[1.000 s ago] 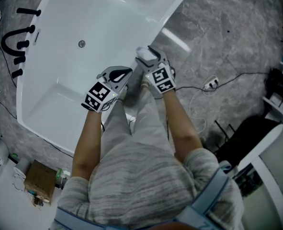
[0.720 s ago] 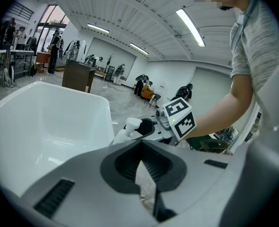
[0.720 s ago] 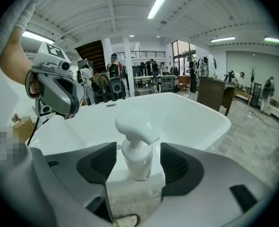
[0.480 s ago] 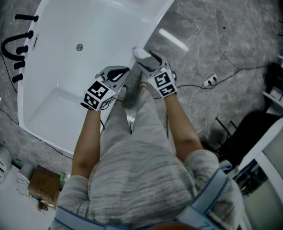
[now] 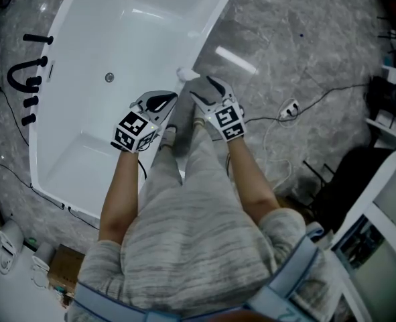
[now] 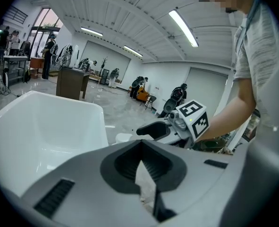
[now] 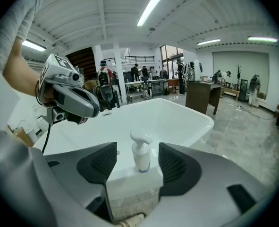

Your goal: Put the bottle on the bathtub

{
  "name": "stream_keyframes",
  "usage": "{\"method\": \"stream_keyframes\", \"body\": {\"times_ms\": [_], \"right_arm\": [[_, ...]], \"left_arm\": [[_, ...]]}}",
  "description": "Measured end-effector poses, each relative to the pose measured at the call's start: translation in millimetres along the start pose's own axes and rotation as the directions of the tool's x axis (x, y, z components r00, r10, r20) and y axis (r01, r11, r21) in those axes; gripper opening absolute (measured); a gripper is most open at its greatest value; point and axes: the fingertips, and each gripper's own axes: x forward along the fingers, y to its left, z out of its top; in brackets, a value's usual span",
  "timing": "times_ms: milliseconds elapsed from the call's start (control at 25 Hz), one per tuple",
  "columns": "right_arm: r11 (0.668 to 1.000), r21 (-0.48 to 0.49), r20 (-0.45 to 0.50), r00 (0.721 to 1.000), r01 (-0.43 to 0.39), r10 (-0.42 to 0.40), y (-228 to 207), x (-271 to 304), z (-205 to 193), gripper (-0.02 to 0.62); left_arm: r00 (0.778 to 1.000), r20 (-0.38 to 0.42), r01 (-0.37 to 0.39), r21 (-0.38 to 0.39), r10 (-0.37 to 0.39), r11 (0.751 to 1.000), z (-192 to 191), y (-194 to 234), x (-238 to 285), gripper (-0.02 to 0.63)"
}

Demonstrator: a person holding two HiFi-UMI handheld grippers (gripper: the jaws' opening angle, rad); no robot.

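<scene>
In the right gripper view, my right gripper (image 7: 138,167) is shut on a white pump bottle (image 7: 140,151), gripping its square body with the pump head upright between the jaws. The head view shows that gripper (image 5: 203,91) holding the bottle (image 5: 184,74) over the near rim of the white bathtub (image 5: 214,29). My left gripper (image 5: 169,103) hangs close beside it on the left. It is shut with nothing in it (image 6: 140,148). From the left gripper view, the right gripper (image 6: 177,125) is straight ahead, with the tub (image 6: 49,126) to its left.
Black tap fittings (image 5: 25,78) stand on the floor at the tub's far left. A drain (image 5: 109,77) sits in the tub's bottom. A power strip with cables (image 5: 289,106) lies on the marble floor to the right. Dark and white furniture (image 5: 365,193) stands at the right.
Both grippers have risen a little, the right one more, carrying the bottle with it. The head view has shifted, so the tub sits further left in the picture.
</scene>
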Motion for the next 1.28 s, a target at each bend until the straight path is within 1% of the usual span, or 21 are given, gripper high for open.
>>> {"method": "stream_keyframes", "body": {"times_ms": [160,360,560,600,640,760,800,840,1040,1200,1280], "right_arm": [[1.000,-0.007,0.021,1.000,0.002,-0.001,14,-23,18,0.262],[1.000,0.020,0.072,0.997,-0.003,0.001,33,-54,44,0.261],[1.000,0.011,0.100,0.995,-0.024,0.023,55,-88,62,0.255],[1.000,0.007,0.110,0.994,-0.025,0.024,59,-94,67,0.214],[1.000,0.002,0.123,0.992,-0.025,0.024,62,-100,73,0.159],[1.000,-0.005,0.161,0.987,-0.014,0.015,75,-119,90,0.041],[1.000,-0.009,0.172,0.985,-0.011,0.013,79,-126,95,0.013],[1.000,-0.013,0.184,0.983,-0.011,0.014,84,-131,100,0.005],[0.999,-0.033,0.231,0.972,-0.031,0.037,108,-151,123,0.003],[0.999,-0.037,0.264,0.965,-0.006,0.016,120,-172,144,0.003],[0.999,-0.042,0.283,0.959,0.010,0.003,126,-185,152,0.003]], "left_arm": [[0.999,0.041,0.001,0.009,-0.001,1.000,17,-10,-20,0.003],[0.997,0.072,0.011,0.052,-0.014,0.999,35,-32,-42,0.004],[0.994,0.093,0.044,0.091,-0.052,0.995,51,-65,-57,0.003],[0.993,0.098,0.050,0.103,-0.060,0.993,55,-69,-60,0.003],[0.992,0.104,0.055,0.115,-0.067,0.992,59,-73,-65,0.003],[0.989,0.119,0.065,0.147,-0.083,0.987,67,-85,-79,0.004],[0.989,0.123,0.068,0.156,-0.087,0.985,70,-89,-84,0.003],[0.988,0.126,0.068,0.166,-0.089,0.984,71,-93,-88,0.004],[0.983,0.150,0.073,0.203,-0.105,0.976,81,-105,-106,0.004],[0.977,0.176,0.075,0.250,-0.122,0.965,94,-117,-128,0.004],[0.974,0.187,0.075,0.260,-0.126,0.963,98,-124,-140,0.003]]}}
